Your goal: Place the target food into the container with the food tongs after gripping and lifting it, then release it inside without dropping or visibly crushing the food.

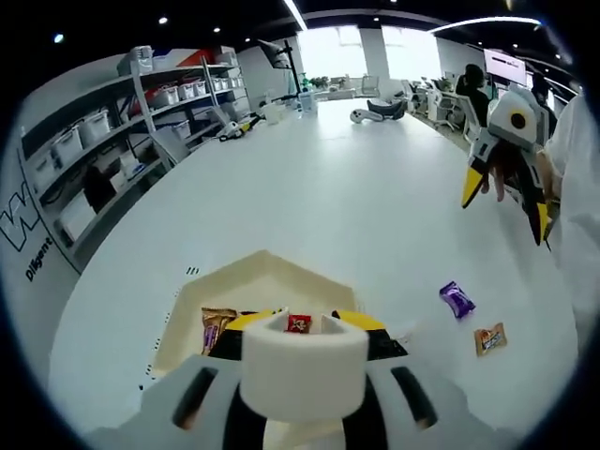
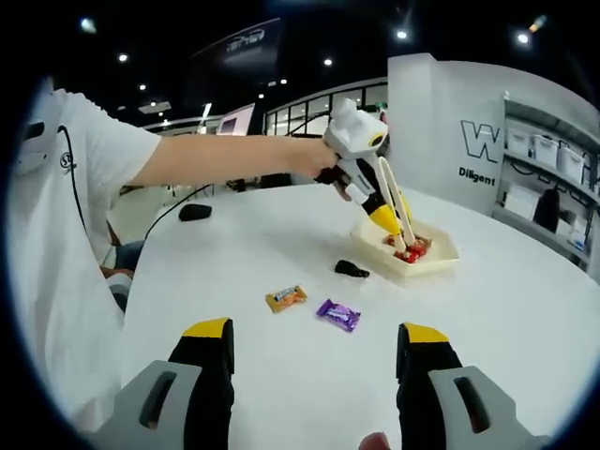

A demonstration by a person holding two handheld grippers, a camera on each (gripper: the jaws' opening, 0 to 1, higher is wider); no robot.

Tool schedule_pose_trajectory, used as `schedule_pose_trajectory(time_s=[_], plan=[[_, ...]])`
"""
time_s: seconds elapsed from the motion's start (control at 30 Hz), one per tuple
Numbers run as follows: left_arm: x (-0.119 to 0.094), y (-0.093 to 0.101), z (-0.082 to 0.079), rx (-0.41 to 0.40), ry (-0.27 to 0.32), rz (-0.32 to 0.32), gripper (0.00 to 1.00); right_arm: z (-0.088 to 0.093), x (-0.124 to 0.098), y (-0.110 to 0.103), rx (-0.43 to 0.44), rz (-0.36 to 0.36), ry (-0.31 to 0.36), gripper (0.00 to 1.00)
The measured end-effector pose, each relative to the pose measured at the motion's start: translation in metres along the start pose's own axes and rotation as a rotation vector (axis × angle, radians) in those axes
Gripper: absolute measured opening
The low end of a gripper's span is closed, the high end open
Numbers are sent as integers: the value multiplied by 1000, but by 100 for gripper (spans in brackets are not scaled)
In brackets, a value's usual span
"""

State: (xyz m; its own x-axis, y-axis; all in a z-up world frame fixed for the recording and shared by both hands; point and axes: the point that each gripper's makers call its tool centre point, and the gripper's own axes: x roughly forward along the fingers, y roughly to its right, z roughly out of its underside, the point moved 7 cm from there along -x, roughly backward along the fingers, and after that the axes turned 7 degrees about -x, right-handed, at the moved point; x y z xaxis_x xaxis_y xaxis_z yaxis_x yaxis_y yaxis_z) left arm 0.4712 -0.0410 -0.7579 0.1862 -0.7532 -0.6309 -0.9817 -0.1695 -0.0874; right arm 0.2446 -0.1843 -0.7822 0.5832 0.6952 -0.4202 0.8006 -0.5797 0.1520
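My left gripper [image 1: 306, 330] is shut on white food tongs [image 1: 302, 366], whose tips hang over a cream container [image 1: 255, 272]. A red candy [image 1: 298, 324] sits between the tong tips, and a brown-gold candy [image 1: 217, 328] lies in the container beside it. The right gripper view shows the left gripper [image 2: 384, 211] holding the tongs [image 2: 401, 225] down into the container [image 2: 442, 257], at the red candy [image 2: 415, 249]. A purple candy [image 2: 337, 314] and an orange candy [image 2: 286, 298] lie loose on the white table. My right gripper [image 2: 315, 333] is open and holds nothing; in the left gripper view it [image 1: 506, 206] hovers above the table.
A small black object [image 2: 352, 269] lies on the table near the container, and a black mouse-like item [image 2: 195, 213] lies farther back. A person's arm [image 2: 225, 159] reaches across. Shelves with bins [image 1: 112, 131] line one side, and a few items [image 1: 380, 110] sit at the table's far end.
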Motion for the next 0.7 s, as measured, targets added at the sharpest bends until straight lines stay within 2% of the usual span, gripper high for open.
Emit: schedule_pose_trajectory(time_s=[0.3,0.7], plan=[[-14,20,-7,16,9,10,20,-3,-1,-3,-8,3,-1,68],[-35,62,-8,15,29,41,20,-8,-1,-10,-23,0,1,68]])
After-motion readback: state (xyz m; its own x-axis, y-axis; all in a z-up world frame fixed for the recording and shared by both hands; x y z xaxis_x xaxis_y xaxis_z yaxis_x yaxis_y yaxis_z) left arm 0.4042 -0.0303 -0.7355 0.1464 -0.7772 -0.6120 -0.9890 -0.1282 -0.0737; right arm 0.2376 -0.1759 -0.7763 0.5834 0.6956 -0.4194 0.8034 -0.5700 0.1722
